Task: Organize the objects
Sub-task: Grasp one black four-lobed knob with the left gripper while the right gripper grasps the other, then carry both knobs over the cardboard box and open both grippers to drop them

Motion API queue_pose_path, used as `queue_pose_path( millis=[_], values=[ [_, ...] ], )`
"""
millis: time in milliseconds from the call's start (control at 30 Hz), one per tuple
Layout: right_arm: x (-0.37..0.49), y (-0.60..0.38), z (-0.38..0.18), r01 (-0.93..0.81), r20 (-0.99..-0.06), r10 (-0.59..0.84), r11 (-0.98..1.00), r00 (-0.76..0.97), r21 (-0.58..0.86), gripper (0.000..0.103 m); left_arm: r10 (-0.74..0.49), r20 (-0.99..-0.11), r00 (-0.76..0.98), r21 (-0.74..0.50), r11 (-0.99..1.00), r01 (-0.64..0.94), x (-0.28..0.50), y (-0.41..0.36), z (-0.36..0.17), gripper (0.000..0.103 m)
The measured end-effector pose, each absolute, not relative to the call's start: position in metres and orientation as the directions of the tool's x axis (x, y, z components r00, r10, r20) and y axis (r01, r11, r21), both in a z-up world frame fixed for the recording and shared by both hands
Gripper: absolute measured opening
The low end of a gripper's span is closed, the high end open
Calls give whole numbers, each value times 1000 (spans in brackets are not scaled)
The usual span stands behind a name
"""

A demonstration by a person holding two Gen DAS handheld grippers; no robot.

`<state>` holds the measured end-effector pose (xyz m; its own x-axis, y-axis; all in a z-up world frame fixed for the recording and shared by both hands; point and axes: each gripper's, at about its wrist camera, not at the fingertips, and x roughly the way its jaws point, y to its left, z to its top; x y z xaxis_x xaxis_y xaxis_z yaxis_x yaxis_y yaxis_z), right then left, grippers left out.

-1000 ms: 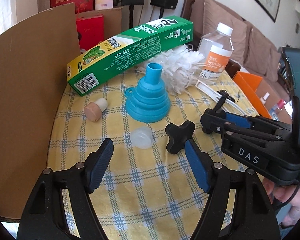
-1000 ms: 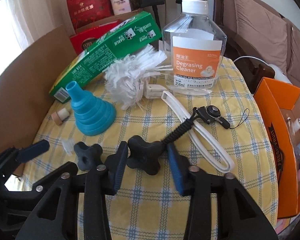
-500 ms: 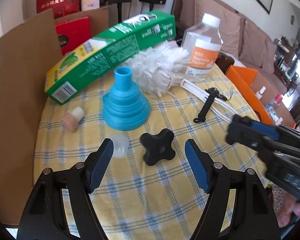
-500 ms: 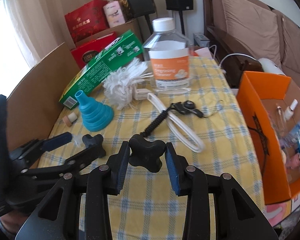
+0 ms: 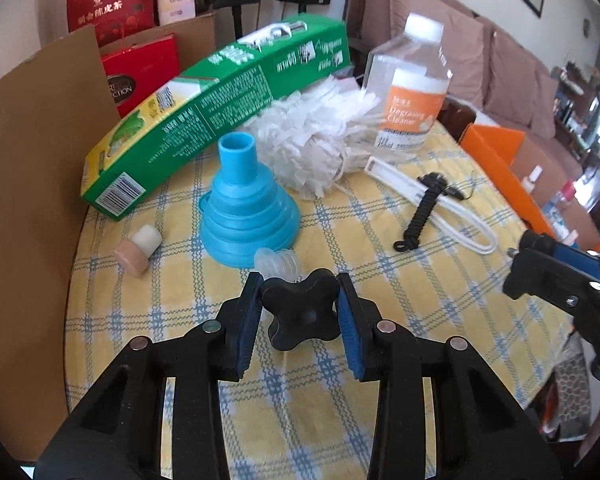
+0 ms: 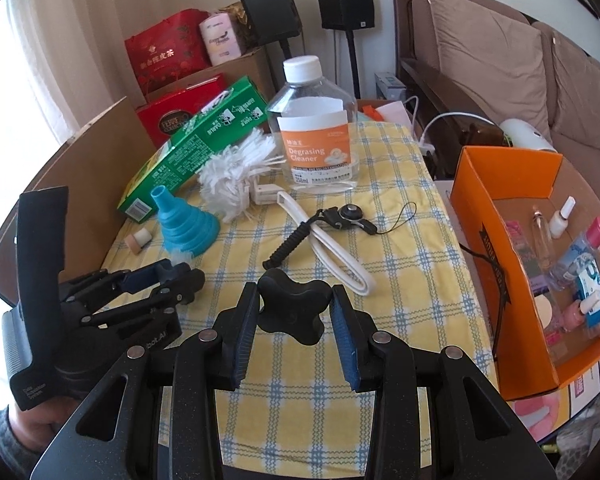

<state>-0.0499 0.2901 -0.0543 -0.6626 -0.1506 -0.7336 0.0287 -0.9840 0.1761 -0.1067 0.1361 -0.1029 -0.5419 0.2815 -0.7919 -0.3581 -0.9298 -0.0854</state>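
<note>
My left gripper [image 5: 298,314] is shut on a black star knob [image 5: 300,312], low over the yellow checked cloth [image 5: 420,300]. My right gripper [image 6: 294,312] is shut on a second black star knob [image 6: 294,306], held above the cloth [image 6: 420,280]. On the table lie a blue funnel [image 5: 246,204], a clear cap [image 5: 280,260], a cork stopper [image 5: 138,252], a green carton [image 5: 220,108], a white duster [image 5: 320,140], a degreasing cleaner bottle [image 6: 316,136] and a black lanyard [image 6: 320,228].
An orange box [image 6: 496,208] with several small bottles stands right of the table. A brown cardboard sheet [image 5: 28,200] borders the left side. Red gift bags [image 6: 164,56], speakers and a sofa [image 6: 500,60] are behind. The right gripper shows at the left view's right edge [image 5: 560,280].
My left gripper closed on the black knob that lay between its fingers. My right gripper drew back and up with its knob, away from the lanyard.
</note>
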Motion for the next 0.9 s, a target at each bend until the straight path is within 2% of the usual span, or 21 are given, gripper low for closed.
queue_pose_path(
  millis=[300, 600, 733, 900],
  values=[
    [-39, 271, -22, 85, -693, -170, -984, -701, 155, 36, 440, -712, -548, -234, -884, -405, -80, 104, -40, 34],
    [-33, 240, 15, 165, -654, -213, -977, -726, 135, 36, 518, -634, -574, -329, -853, -405, -67, 60, 23, 34],
    [-34, 227, 27, 213, -644, -276, -961, -713, 176, 36, 572, -610, -548, -410, -820, -399, -69, 39, 37, 34],
    [-32, 211, 36, 245, -637, -310, -950, -706, 191, 36, 583, -597, -551, -448, -812, -374, -71, 18, 43, 34]
  ],
)
